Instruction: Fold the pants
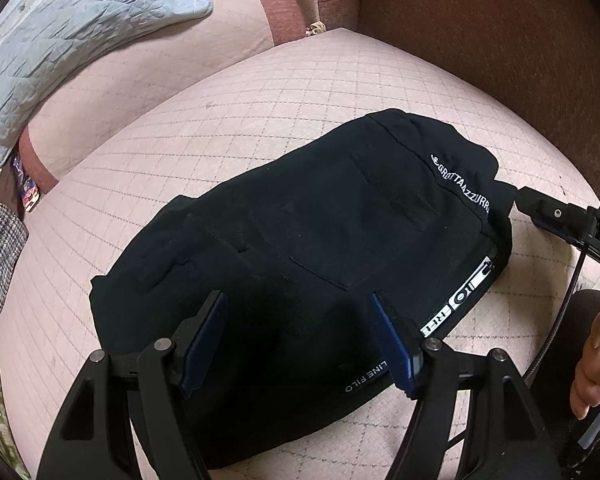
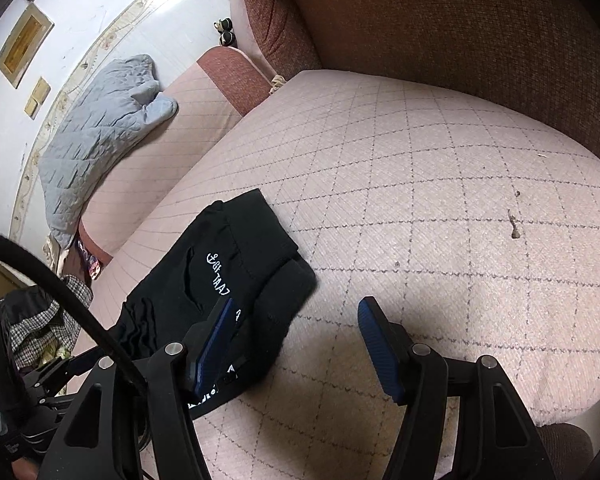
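Black pants [image 1: 300, 240], folded into a thick bundle, lay on pink quilted sofa cushion [image 1: 300, 92]; white "GROTTAAZZURR" stitching, "LINE FILO" tab readable. Left gripper [image 1: 296, 304] spread wide over the near edge, nothing pinched. Right gripper [image 2: 298, 322] wide apart too, empty, over cushion beside bundle. Grey quilted cloth [image 1: 72, 40] behind.

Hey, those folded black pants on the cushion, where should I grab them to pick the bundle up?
Probably the thick folded edge nearest the left gripper, coming from above: the pants lie flat as a compact stack there, and the open gripper already hangs over that edge.
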Demonstrator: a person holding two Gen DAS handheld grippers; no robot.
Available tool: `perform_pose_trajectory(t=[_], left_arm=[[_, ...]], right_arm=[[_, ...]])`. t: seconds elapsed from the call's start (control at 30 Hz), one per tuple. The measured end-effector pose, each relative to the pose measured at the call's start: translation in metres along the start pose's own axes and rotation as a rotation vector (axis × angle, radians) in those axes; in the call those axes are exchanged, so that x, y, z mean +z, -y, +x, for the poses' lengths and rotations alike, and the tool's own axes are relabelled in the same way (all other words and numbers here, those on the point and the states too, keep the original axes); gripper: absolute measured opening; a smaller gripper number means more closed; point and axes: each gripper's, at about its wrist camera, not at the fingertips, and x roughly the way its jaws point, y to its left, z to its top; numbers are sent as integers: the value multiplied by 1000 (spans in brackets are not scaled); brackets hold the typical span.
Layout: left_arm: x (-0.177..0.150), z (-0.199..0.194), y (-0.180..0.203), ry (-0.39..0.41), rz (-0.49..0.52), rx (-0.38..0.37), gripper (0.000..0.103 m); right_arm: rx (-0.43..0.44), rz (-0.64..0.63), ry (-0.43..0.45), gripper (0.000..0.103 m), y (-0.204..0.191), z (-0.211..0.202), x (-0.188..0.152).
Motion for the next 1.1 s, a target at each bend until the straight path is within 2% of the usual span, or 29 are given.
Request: perform_pose_trajectory(t=[0.33,0.43,0.5,0.63,0.83,1.0,1.1], left_arm=[[1,1,4,-6,-1,-3,71],[6,3,1,-17,-14,-37,71],[16,4,-4,-18,-38,-85,71],[58,7,-13,-3,-78,-239,71],[133,34,5,2,-32,-392,75],[170,88,31,-108,-3,-525,75],[177,115,47,-166,25,-543,75]], right_arm=[[-1,18,10,68,1,-2,0],[-26,34,37,68,4,-9,1],[-40,52,50,70,8,-13,1],[-19,88,39,71,15,-14,-1],[8,86,35,77,9,-9,-2],[66,74,1,77,-1,6,3],[75,48,-11,77,-9,16,7]])
